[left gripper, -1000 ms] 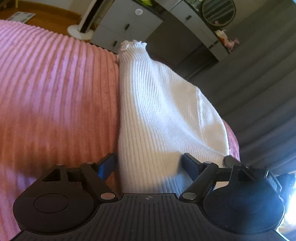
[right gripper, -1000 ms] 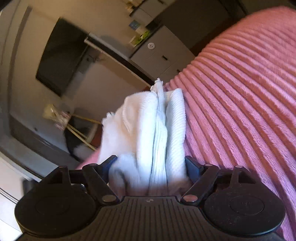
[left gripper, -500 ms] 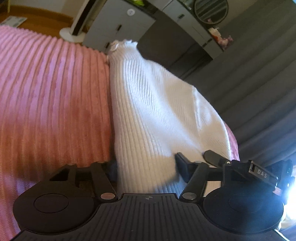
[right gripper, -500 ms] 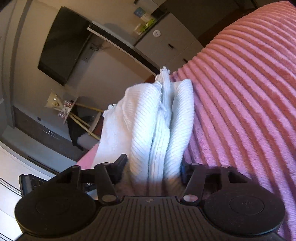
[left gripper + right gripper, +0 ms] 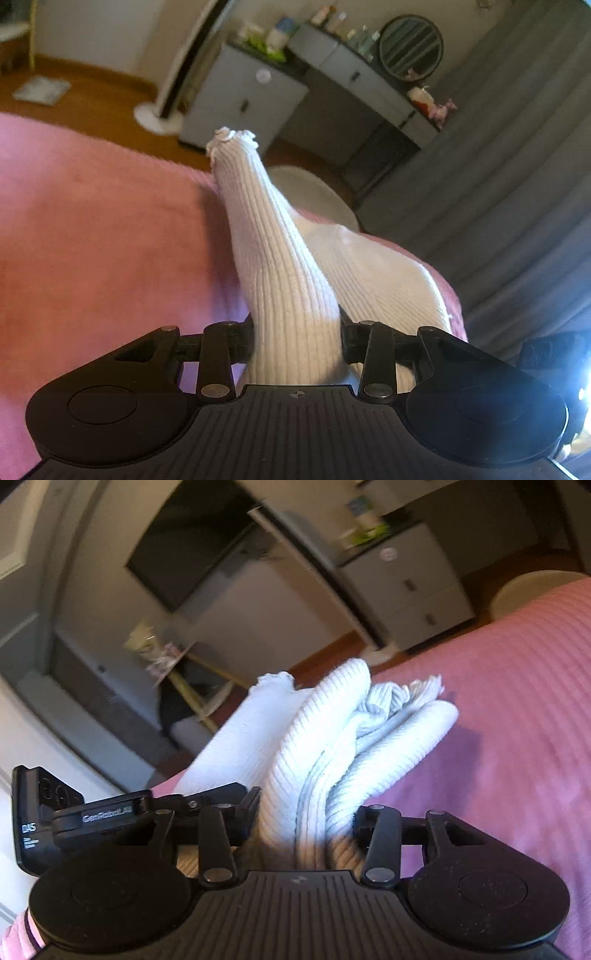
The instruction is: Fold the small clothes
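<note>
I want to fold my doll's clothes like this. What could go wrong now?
1. The left gripper and the right gripper have just been closing, and each pinches only a bunched bit of the white ribbed knit garment, so the cloth might slip out.
2. The loose part near the edge of the pink ribbed blanket might slide off.
3. The bunched layers might fold crooked.

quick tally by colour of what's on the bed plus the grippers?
White: 1, ribbed knit garment, pinched by both grippers
Pink: 1, ribbed bedspread
Black: 2, left gripper and right gripper, jaws just closed in onto the fabric
Total: 4
</note>
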{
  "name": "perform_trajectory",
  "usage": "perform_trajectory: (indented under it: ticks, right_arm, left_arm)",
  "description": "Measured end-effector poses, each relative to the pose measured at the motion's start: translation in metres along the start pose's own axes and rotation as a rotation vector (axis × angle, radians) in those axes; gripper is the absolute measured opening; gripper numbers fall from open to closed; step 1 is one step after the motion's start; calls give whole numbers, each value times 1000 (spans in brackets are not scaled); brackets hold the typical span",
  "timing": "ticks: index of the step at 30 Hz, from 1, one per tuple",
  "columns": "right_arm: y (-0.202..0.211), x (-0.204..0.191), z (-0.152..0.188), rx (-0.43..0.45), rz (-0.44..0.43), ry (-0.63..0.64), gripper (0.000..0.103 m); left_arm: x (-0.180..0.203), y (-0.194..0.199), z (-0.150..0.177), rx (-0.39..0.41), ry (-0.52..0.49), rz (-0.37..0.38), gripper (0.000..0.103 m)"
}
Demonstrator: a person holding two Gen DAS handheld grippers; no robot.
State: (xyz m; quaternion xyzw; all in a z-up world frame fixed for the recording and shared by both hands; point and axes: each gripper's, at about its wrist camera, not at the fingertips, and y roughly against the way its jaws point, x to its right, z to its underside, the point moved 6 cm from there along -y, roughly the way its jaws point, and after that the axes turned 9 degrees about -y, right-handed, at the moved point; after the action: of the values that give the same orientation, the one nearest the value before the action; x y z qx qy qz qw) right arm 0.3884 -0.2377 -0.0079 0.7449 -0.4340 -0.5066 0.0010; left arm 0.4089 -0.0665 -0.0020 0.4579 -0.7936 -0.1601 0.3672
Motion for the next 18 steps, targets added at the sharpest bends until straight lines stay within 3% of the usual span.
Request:
perform_trajectory:
  ticks: [4,6,7,8,9,11,14,18]
  right_arm:
    - [-13,-28,43,-58,-61,11,45]
    - [-23,-30,67,-98,-19,8,52]
    - [-25,-28,79,-117,23,2,54]
    - [-21,-27,90,-117,73,20,58]
    - [-10,-26,97,-85,111,35,61]
    - [20,-21,108,-15,118,-36,69]
    - [60,-15,126,41,69,-208,70]
    - [71,-26,156,7,8,-277,70]
  left_arm:
    - [-23,50,26,23,-24,-104,43]
    - [-42,62,44,8,4,-180,56]
    - [-55,67,57,-9,35,-262,61]
    - [-63,69,69,-48,54,-336,73]
    - [-68,74,79,-84,57,-385,76]
    - [-65,92,97,-56,41,-352,83]
    - [-62,118,123,-1,108,-345,94]
    - [-55,129,161,1,225,-298,93]
